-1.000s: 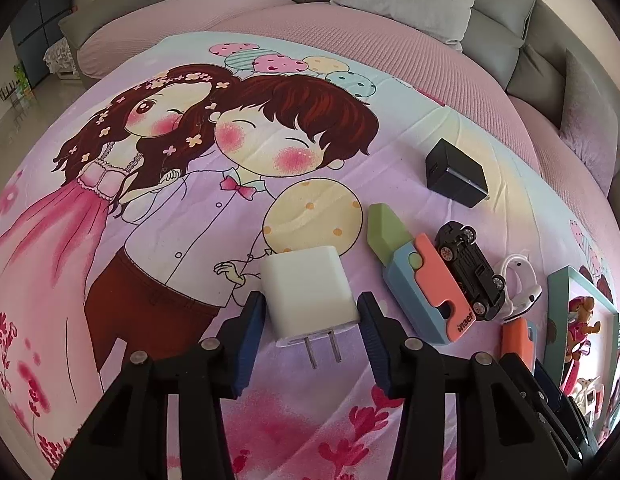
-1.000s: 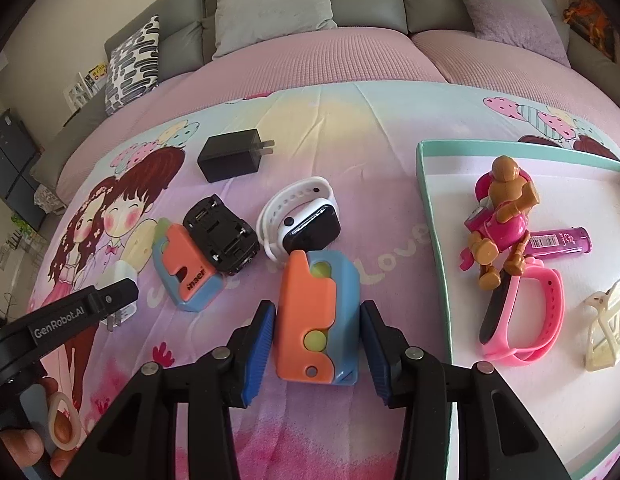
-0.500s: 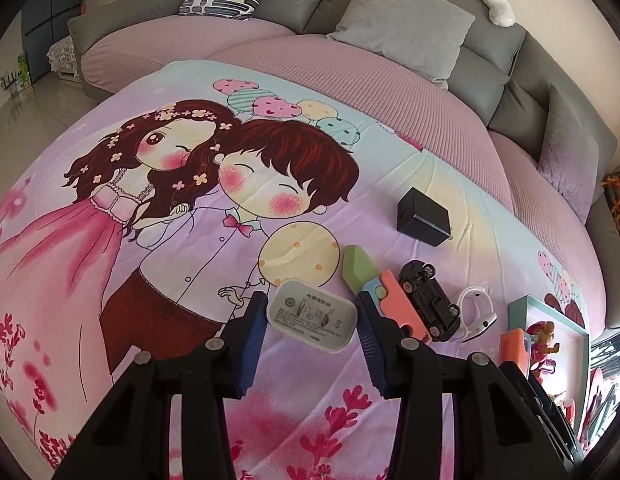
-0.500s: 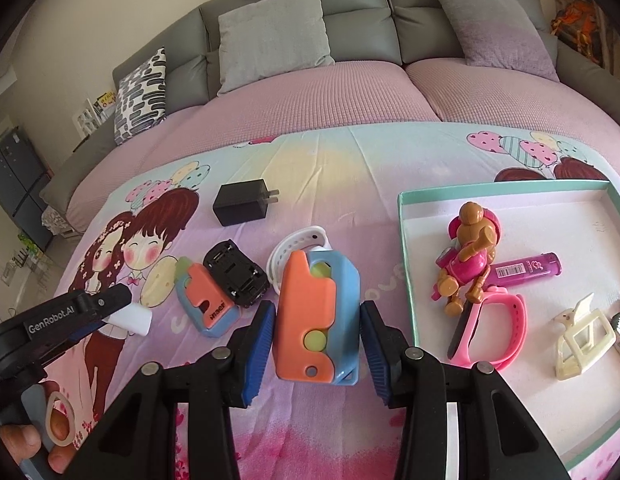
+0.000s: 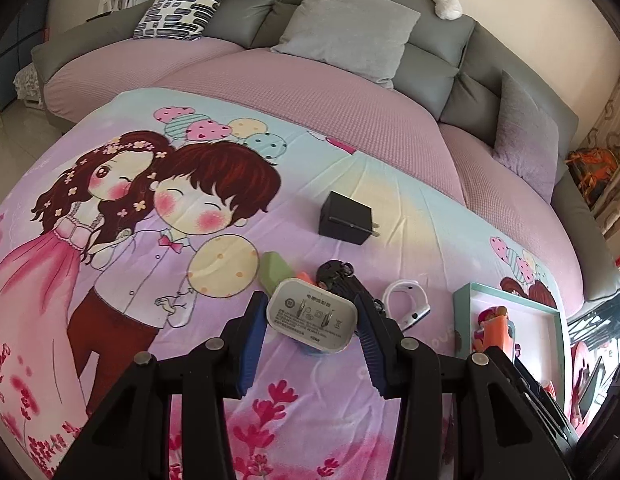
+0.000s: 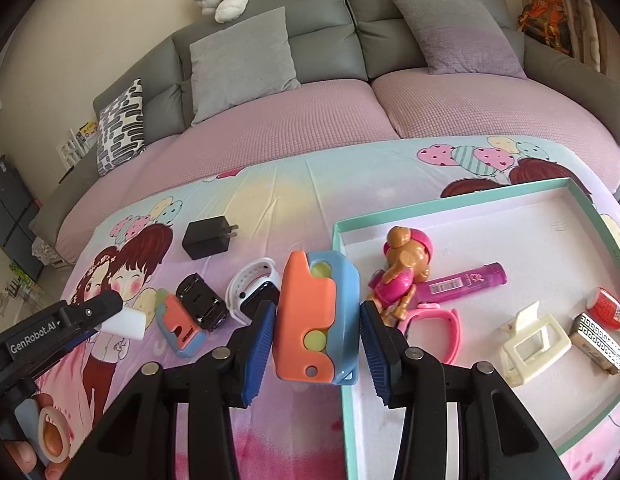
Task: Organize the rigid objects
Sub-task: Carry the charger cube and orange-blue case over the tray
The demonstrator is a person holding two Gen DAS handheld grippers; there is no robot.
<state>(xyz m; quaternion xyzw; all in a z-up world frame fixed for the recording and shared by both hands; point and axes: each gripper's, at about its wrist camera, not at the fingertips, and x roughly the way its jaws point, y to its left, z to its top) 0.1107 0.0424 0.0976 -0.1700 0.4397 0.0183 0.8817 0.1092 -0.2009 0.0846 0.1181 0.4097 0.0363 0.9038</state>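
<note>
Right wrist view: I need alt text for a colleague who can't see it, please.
The right tongs grip an orange-and-blue toy above the near-left corner of a teal tray holding a figurine, pink band and hair clip. On the cartoon bedsheet to its left lie a black charger, smartwatch and toy car.

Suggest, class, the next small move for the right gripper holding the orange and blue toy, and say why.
Probably carry it right and in over the teal tray. The right gripper grips the orange and blue toy at the tray's left rim, and sorted items already lie inside.
</note>
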